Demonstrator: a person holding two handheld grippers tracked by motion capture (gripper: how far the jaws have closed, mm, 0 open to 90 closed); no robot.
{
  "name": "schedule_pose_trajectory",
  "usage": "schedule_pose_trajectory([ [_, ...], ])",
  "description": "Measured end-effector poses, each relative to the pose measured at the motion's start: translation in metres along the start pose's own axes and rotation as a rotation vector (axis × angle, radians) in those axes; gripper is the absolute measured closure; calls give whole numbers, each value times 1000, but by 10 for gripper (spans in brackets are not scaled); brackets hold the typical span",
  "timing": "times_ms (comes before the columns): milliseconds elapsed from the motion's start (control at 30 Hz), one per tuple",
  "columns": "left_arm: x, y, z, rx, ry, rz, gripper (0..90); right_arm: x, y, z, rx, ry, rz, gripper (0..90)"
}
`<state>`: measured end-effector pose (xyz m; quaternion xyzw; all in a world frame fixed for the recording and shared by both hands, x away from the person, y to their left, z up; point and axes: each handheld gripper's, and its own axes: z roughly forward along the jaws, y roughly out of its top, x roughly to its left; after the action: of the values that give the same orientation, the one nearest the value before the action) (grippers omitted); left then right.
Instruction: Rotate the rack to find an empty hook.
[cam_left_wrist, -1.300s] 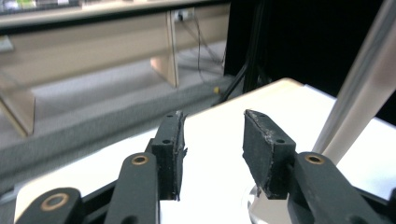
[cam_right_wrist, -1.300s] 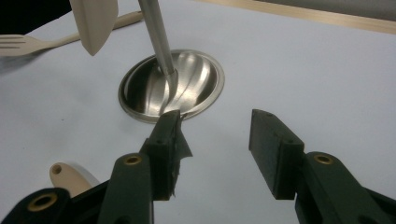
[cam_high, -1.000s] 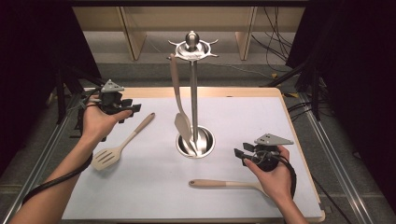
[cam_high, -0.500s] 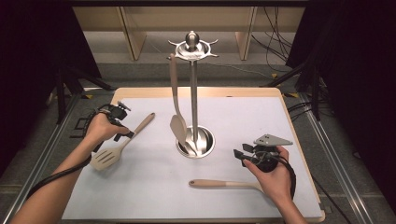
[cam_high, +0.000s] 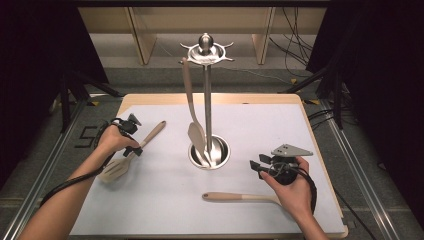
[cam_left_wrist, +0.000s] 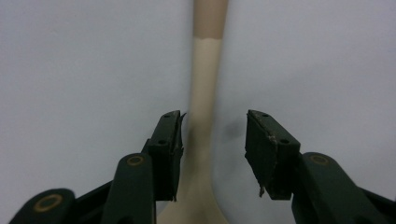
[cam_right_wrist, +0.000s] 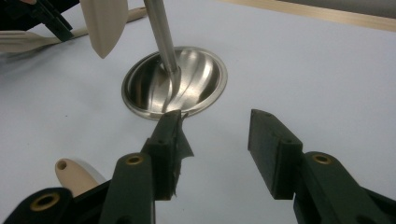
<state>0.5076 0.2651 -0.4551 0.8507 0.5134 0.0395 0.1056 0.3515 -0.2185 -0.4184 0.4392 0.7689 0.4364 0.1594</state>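
Two grippers over the white-topped desk (cam_high: 165, 200). Left gripper (cam_high: 131, 145) is low over the cream slotted spatula with a wooden handle (cam_high: 131, 155), at the desk's left side. In the left gripper view the spatula's neck (cam_left_wrist: 201, 126) runs up between the fingers (cam_left_wrist: 271, 154): right one clearly off it, left one just beside it, contact unclear. Fingers have just been opening, spread wide, no grip on the spatula. Right gripper (cam_high: 259, 167) sits near the desk's right edge, fingers (cam_right_wrist: 275, 149) wide apart with nothing between them, pointing at the round steel base (cam_right_wrist: 187, 84) of the utensil stand (cam_high: 207, 100). One cream turner (cam_high: 192, 112) hangs from the stand's top. Second cream spoon with wooden handle (cam_high: 240, 197) lies flat on the desk near the right hand (cam_high: 295, 192).
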Motion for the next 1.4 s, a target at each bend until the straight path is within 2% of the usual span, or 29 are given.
schedule_pose_trajectory([
  [100, 1, 1, 5, 1, 2, -12, 554, 1, 0, 0, 5, 0, 5, 556],
  [200, 1, 2, 7, 13, 7, -14, 555, -2, 0, 0, -12, -18, -41, 556],
  [367, 1, 4, 7, 25, 9, -7, 563, 0, 0, 0, -4, 7, -13, 557],
  [433, 2, 5, 8, 40, 14, -30, 570, 0, 0, 0, -6, 9, -12, 558],
  [467, 1, 6, 8, 39, 21, -40, 578, -1, 1, 0, -9, -4, -30, 558],
  [533, -2, 8, 8, 67, 34, -29, 614, -1, 1, -1, -11, -15, -42, 558],
  [633, -6, 9, 8, 73, 47, -15, 654, -1, 0, 0, -9, -5, -33, 558],
  [767, -13, 10, 7, 102, 71, 5, 770, -1, 1, -1, -8, -6, -27, 558],
  [800, -14, 11, 7, 102, 85, 3, 771, 0, 1, -1, -1, 9, -9, 558],
  [833, -15, 12, 6, 117, 84, 7, 772, 0, 1, -1, -1, 0, -14, 558],
  [900, -17, 12, 8, 113, 105, 7, 774, 0, 1, -1, -8, 1, -23, 558],
  [967, -18, 12, 8, 108, 103, 7, 778, 0, 1, -2, -5, -2, -26, 558],
  [1000, -18, 13, 6, 120, 103, 11, 778, -1, 1, -2, -7, -6, -30, 558],
  [1033, -17, 11, 7, 101, 104, 18, 780, -1, 1, -1, -10, -3, -27, 558],
  [1067, -17, 9, 7, 88, 93, 4, 780, -1, 1, -2, -8, -15, -31, 558],
  [1100, -15, 8, 6, 87, 88, 6, 781, -1, 1, -2, -10, -13, -29, 558],
  [1133, -14, 5, 6, 66, 80, 3, 781, -1, 1, -2, -17, -16, -27, 558],
  [1167, -13, 3, 6, 44, 67, -8, 782, -1, 1, -2, -14, -16, -29, 558],
  [1300, -10, -5, 4, 15, 26, -32, 783, -1, 1, -1, -14, -13, -23, 559],
  [1333, -10, -7, 5, -7, 17, -45, 783, -1, 1, -1, -14, -12, -24, 559],
  [1367, -10, -9, 3, -11, 11, -41, 783, 2, 1, -2, 5, 3, 19, 559],
  [1400, -11, -11, 4, -23, 6, -50, 783, 2, 1, -2, 8, 6, 19, 559],
])
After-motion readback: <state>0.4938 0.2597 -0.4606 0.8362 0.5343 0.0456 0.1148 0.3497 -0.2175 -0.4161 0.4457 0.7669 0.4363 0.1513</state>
